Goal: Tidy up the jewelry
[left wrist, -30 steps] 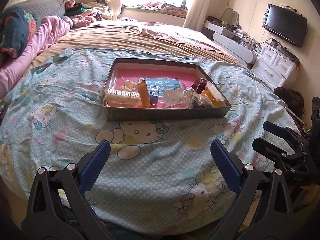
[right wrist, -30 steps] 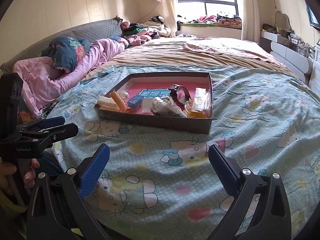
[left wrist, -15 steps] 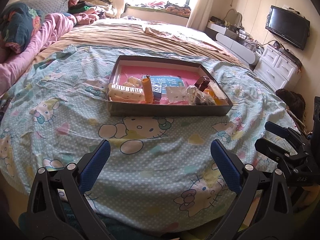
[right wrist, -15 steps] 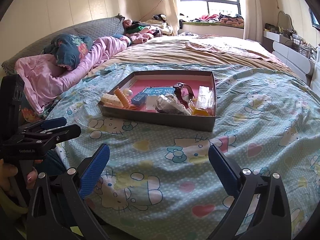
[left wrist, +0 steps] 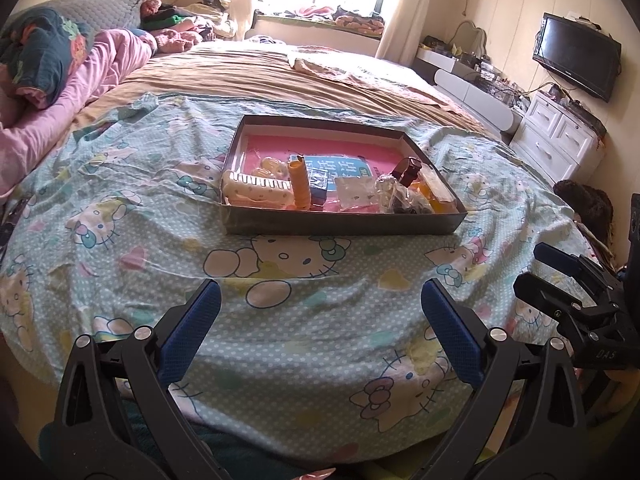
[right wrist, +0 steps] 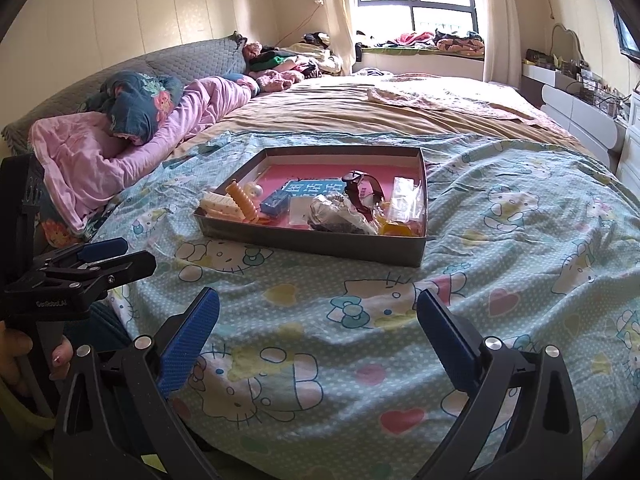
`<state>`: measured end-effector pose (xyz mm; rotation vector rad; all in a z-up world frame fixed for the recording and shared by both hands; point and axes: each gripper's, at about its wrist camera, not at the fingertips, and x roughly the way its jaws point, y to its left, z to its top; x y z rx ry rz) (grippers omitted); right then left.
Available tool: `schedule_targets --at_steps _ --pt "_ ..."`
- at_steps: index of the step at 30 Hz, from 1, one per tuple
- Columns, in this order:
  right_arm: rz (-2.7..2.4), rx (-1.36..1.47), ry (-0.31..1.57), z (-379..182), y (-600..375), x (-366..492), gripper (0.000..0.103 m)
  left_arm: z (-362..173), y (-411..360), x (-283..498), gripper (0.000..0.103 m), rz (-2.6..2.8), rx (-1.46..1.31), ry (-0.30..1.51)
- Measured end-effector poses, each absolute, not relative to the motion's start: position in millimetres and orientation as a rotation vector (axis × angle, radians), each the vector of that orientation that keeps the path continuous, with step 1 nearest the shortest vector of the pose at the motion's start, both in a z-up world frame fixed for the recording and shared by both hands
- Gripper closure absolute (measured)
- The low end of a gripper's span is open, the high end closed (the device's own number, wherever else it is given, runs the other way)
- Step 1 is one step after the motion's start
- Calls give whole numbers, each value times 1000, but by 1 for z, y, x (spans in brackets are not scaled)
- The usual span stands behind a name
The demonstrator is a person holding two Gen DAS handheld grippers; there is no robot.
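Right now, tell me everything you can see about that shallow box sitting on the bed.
The shallow box is a rectangular open tray, seemingly cardboard, with low dark grey walls, pale inner sides and a pink floor. It lies flat on the Hello Kitty blanket, lidless. Its contents crowd the near half: a cream hair clip, an orange clip, a small blue box, a watch and clear plastic bags. Neither gripper touches it.
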<state>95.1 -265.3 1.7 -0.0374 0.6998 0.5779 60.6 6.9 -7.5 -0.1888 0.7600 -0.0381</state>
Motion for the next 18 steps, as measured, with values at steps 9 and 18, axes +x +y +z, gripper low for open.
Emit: schedule_targets --at_steps 9,18 --pt "578 -38 702 2 -266 95 5 -7 8 60 9 -36 -184 759" --pt "578 -40 702 1 -265 94 5 -7 8 59 9 -32 -177 758"
